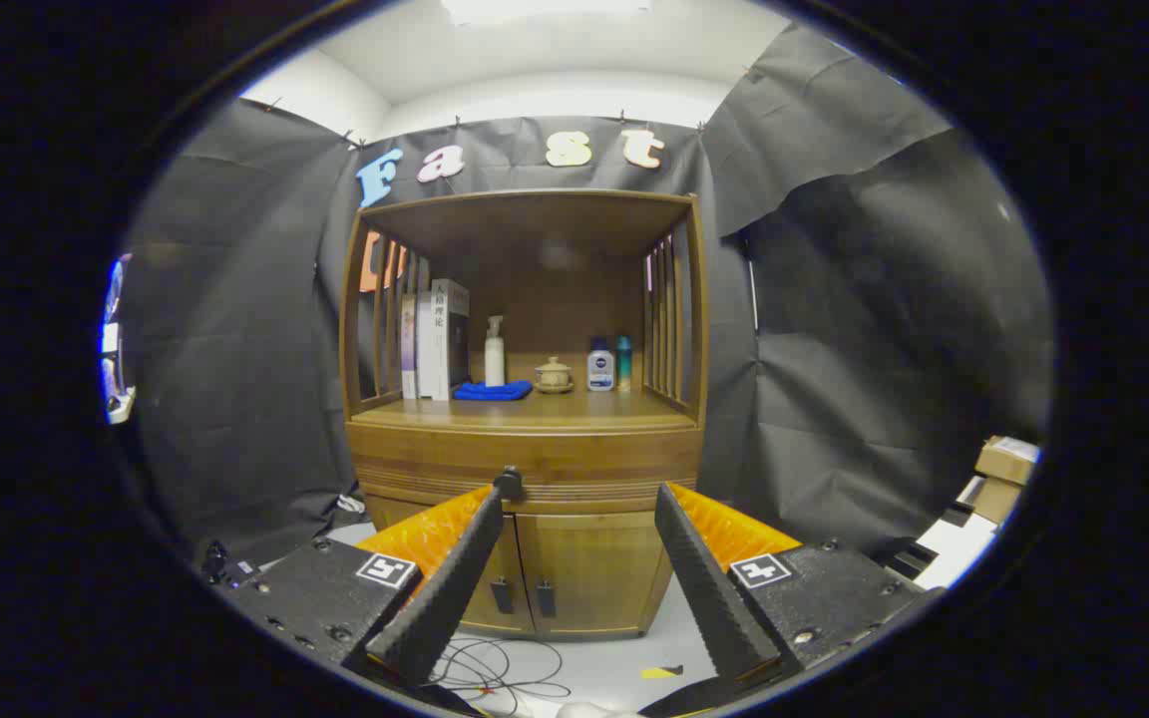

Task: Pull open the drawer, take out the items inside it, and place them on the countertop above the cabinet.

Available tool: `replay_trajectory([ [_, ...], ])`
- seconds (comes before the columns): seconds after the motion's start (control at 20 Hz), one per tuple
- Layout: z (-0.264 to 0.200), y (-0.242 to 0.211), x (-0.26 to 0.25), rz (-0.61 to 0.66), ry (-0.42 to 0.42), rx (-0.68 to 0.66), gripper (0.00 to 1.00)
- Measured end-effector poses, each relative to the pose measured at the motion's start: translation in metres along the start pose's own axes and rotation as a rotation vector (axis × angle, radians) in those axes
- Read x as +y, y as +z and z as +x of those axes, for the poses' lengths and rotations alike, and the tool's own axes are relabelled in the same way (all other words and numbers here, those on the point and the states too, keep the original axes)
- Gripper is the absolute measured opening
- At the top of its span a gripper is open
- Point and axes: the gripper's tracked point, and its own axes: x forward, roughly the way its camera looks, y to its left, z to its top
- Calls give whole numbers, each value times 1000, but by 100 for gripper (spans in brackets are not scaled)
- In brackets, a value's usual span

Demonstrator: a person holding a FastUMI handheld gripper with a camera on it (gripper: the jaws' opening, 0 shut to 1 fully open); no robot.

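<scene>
While short of the wooden cabinet (525,469), gripper (579,499) fingers spread and empty, drawer (525,479) shut, countertop (535,409) awaiting its contents.

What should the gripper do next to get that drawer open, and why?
Probably ease forward toward the drawer knob. The gripper is open and holds nothing, the drawer under the countertop looks fully shut, and the cabinet lies beyond the fingertips, so nothing can be pulled yet.
</scene>
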Motion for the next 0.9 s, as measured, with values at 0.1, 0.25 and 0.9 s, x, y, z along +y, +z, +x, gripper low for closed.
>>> replay_trajectory([
  [0.1, 0, 0, 0, -7, 2, 2, 99],
  [0.25, 0, 2, 0, -10, 2, -4, 99],
  [0.9, 6, 7, 3, -35, 8, -35, 99],
])
